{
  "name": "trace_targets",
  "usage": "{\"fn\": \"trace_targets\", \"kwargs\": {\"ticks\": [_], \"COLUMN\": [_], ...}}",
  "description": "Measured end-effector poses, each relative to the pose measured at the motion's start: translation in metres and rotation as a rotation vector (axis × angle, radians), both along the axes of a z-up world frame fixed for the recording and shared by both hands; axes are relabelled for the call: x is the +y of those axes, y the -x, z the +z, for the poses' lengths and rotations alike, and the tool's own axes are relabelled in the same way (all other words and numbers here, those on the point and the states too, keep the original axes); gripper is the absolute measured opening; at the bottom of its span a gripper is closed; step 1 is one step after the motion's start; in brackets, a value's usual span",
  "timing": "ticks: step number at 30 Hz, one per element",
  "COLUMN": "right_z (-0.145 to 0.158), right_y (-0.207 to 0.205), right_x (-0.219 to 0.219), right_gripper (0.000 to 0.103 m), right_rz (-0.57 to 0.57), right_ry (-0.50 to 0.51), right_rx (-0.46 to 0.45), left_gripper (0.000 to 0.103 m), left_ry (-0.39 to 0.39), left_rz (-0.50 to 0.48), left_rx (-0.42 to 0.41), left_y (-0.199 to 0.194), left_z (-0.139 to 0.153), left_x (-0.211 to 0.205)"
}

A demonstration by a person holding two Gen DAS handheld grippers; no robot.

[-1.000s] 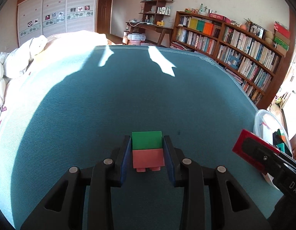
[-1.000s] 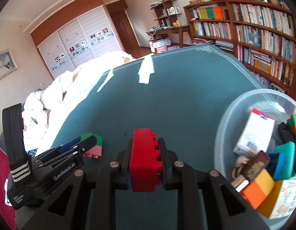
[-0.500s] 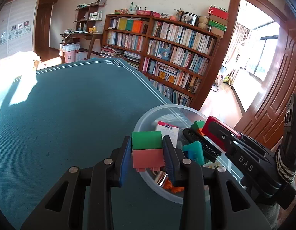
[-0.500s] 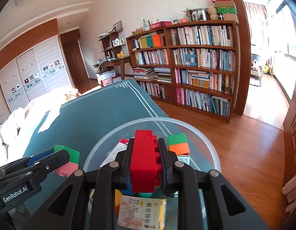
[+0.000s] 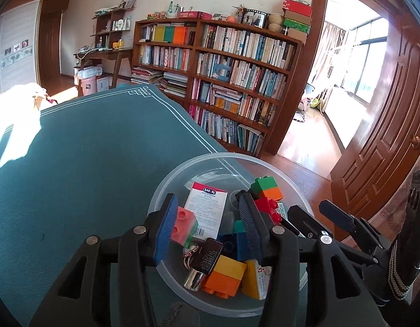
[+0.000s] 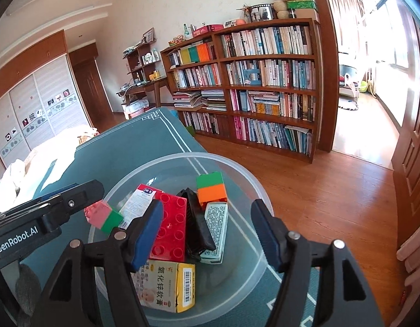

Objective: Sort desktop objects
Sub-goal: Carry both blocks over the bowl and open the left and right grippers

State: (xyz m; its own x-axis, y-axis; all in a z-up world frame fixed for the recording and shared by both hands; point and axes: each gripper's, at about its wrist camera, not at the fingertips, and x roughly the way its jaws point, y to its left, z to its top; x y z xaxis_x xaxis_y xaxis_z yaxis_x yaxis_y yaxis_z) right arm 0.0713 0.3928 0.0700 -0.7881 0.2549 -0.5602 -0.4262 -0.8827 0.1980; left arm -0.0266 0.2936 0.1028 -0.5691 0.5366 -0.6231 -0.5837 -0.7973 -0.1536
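Lying beside left hand-held gripper (image 5: pixel 207 226) pad, pink-green brick (image 5: pixel 183 227), jaws just opened

A tabletop (image 5: pixel 95 163) covered in teal cloth with a white line border is seen. A clear plastic bowl (image 6: pixel 253 188) is set at its corner, near the edge.

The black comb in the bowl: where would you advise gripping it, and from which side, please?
Grip the black comb across its narrow width at mid-length, coming from above. It lies long and slim between the red brick and a pale box, leaving little room lower down.
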Motion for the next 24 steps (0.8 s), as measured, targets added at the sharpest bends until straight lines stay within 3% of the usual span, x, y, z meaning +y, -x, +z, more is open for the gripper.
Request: {"fn": "trace_targets", "kwargs": {"ticks": [3, 16, 24], "right_z": [-0.003, 0.001, -0.003], "right_y": [-0.007, -0.031, -0.045], "right_x": [-0.005, -0.018, -0.026], "right_gripper": [0.076, 0.077, 0.078], "right_rz": [0.015, 0.046, 0.054], "right_ry": [0.001, -0.014, -0.027], "right_rx": [-0.014, -0.043, -0.097], "left_gripper": [0.076, 0.081, 0.081], "left_ry": [0.019, 0.037, 0.09], "left_rz": [0.021, -0.003, -0.006], "left_rx": [0.011, -0.037, 0.024], "left_y": [-0.002, -0.021, -0.042], "left_z": [-0.001, -0.004, -0.002], "left_x": [-0.003, -0.01, -0.009]}}
